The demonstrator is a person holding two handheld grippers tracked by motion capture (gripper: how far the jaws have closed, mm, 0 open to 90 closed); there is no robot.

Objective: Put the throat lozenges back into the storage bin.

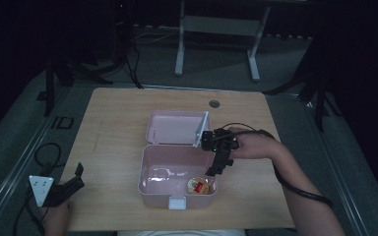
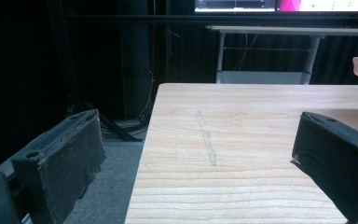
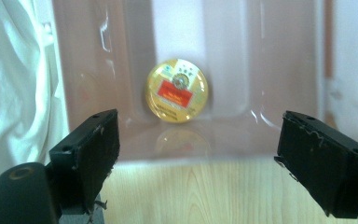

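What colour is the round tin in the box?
Gold with a red label; the round tin shows best in the right gripper view.

The tabletop (image 1: 113,123) is a light wood-grain rectangular panel with rounded corners. A round grey cable grommet (image 1: 214,103) is set into its far edge. An open pale pink rectangular plastic box (image 1: 152,169) stands directly on the surface near the front centre, its hinged lid (image 1: 174,127) folded back flat onto the tabletop behind it.
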